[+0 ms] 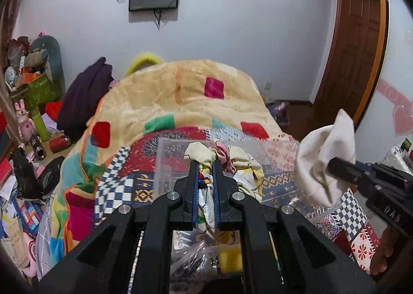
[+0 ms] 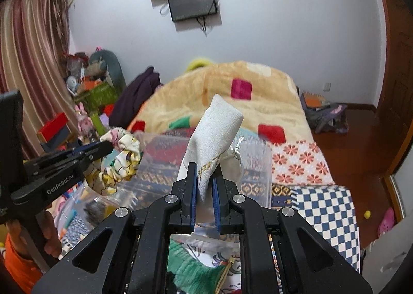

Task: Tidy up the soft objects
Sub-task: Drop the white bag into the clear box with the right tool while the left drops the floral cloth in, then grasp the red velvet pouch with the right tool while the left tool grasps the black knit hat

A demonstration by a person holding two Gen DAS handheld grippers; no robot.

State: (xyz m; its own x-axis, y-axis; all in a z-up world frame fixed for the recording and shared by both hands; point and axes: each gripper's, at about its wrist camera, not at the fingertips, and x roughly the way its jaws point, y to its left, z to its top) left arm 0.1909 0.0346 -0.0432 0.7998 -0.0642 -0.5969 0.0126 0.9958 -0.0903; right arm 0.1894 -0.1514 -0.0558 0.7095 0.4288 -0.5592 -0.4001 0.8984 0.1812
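My left gripper (image 1: 205,165) is shut on a yellow cartoon-print scrunchie (image 1: 242,170) and holds it above a clear plastic box (image 1: 165,162) on the bed. It also shows in the right wrist view (image 2: 109,145) with the scrunchie (image 2: 121,162). My right gripper (image 2: 205,172) is shut on a white cloth pouch (image 2: 215,129) with gold lettering, held up over another clear box (image 2: 255,162). The right gripper (image 1: 333,163) and the pouch (image 1: 322,160) show at the right of the left wrist view.
The bed carries a patchwork sheet (image 2: 322,206) and a cream blanket (image 1: 180,98) with coloured squares. Clutter, boxes and toys (image 1: 31,92) crowd the floor at left. A wooden door (image 1: 356,49) stands at right. Bags (image 2: 325,113) lie on the floor beyond the bed.
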